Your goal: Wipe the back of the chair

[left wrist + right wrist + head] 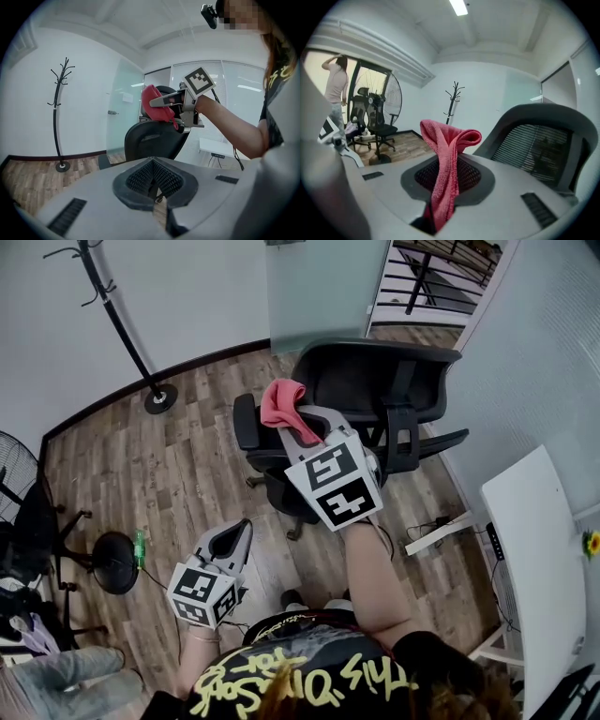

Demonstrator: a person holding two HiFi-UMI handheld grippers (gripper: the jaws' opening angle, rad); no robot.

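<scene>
Claws first: right gripper (444, 183) clamped tight on red cloth (449, 150), pinched low in the fold, with a loose loop flopping up over the ribbed black pads. Then left gripper (153, 174), pinched closed on nothing, parked low and well apart from the chair (375, 381).

Cloth hanging just beside the top edge of the chair back, up near the rim. Can't tell whether touching yet. Looks like the approach right before a first wipe.

Tips for doing it well:
- Swing the loose loop flat against the back instead of leading with the hard jaw tips.
- Press lightly, probably lots of give in that mesh.
- Go in long strokes along the ribbing, then around the solid rim.
- Maybe steady the chair with the free claw, since likely to roll or swivel on that smooth wood-look floor (187, 456).

Materials:
- Fuzzy terry-ish microfibre, soft and droopy.
- Dark mesh panel with horizontal ribbing inside a curved matte plastic frame.
- Grey plastic gripper shells.
</scene>
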